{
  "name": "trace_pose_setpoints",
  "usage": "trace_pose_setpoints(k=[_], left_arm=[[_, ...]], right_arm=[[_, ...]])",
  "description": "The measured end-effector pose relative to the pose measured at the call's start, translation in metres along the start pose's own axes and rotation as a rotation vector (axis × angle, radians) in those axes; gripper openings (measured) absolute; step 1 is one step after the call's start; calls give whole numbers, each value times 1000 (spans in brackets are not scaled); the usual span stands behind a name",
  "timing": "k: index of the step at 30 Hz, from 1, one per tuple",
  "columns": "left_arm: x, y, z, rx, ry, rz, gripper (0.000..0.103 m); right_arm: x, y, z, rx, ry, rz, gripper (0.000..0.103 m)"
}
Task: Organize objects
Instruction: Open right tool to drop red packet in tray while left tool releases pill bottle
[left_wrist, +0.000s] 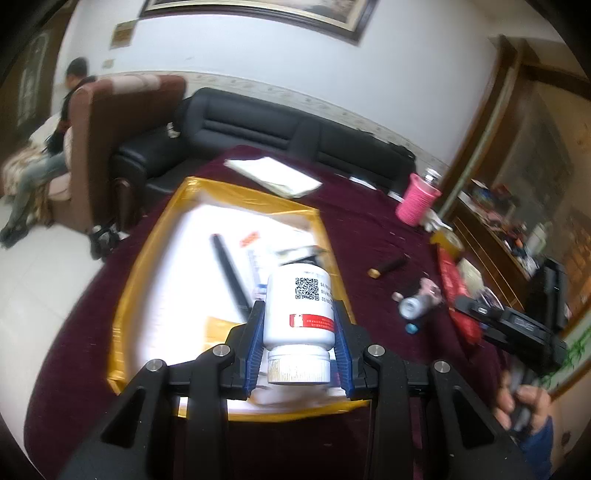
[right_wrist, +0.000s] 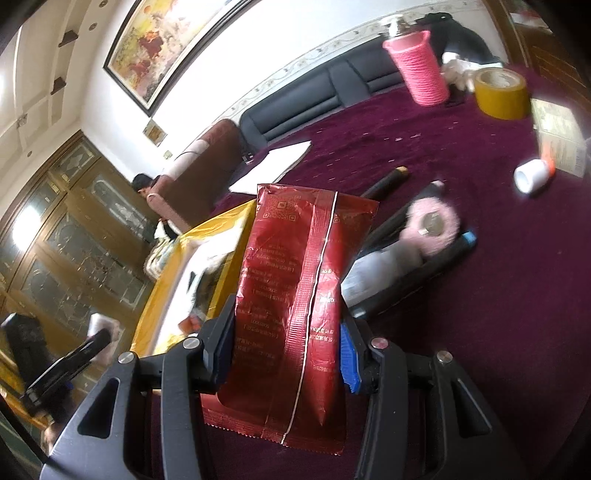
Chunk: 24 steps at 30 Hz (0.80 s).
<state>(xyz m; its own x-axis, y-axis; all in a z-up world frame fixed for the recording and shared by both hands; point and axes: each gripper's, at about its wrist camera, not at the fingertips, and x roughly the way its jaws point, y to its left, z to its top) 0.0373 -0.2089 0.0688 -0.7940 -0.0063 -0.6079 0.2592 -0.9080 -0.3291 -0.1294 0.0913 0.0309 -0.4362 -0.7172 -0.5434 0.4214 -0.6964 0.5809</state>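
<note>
Left wrist view: the left gripper (left_wrist: 299, 325) has its blue-padded jaws clamped on a white pill bottle (left_wrist: 298, 314), which lies lengthwise between them with its ribbed white cap toward the camera and a QR code and red label stripe on its side. The bottle hangs above a shallow yellow tray (left_wrist: 155, 243) lined with white paper, resting on a round table covered in a maroon cloth (left_wrist: 369, 229). In the tray lie a black pen (left_wrist: 231, 273) and some small packets, too blurred to tell apart. Beyond the tray sits a white folded paper (left_wrist: 273, 175). To the right stand a pink cup (left_wrist: 415, 201), a dark tube with a gold cap (left_wrist: 388, 266) and a small jumble of bottles. At the lower right a hand (left_wrist: 524, 406) grips the other tool's handle. A black sofa (left_wrist: 280, 129) runs along the wall, and a person sits on a brown armchair (left_wrist: 110, 140) at the left.

Right wrist view: the right gripper (right_wrist: 288, 339) is clamped on a red foil packet (right_wrist: 295, 295), held upright with its back seam facing the camera, above the maroon cloth (right_wrist: 480, 295) just beside the yellow tray's (right_wrist: 162, 295) edge. Farther off are the pink cup (right_wrist: 417, 68), a roll of yellow tape (right_wrist: 502, 92), a small white bottle (right_wrist: 532, 175) on its side and a pink fluffy item (right_wrist: 432, 225).
</note>
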Motion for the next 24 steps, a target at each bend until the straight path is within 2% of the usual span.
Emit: trace_pose_setpoints(k=[8, 18, 24], left_arm=[[27, 43, 3, -41, 48, 35, 30], [63, 70, 5, -79, 150, 41, 30], [81, 75, 5, -101, 195, 22, 30]], right_arm=[[33, 80, 9, -92, 102, 65, 46], [134, 156, 14, -174, 267, 107, 46], [190, 180, 20, -173, 333, 95, 46]])
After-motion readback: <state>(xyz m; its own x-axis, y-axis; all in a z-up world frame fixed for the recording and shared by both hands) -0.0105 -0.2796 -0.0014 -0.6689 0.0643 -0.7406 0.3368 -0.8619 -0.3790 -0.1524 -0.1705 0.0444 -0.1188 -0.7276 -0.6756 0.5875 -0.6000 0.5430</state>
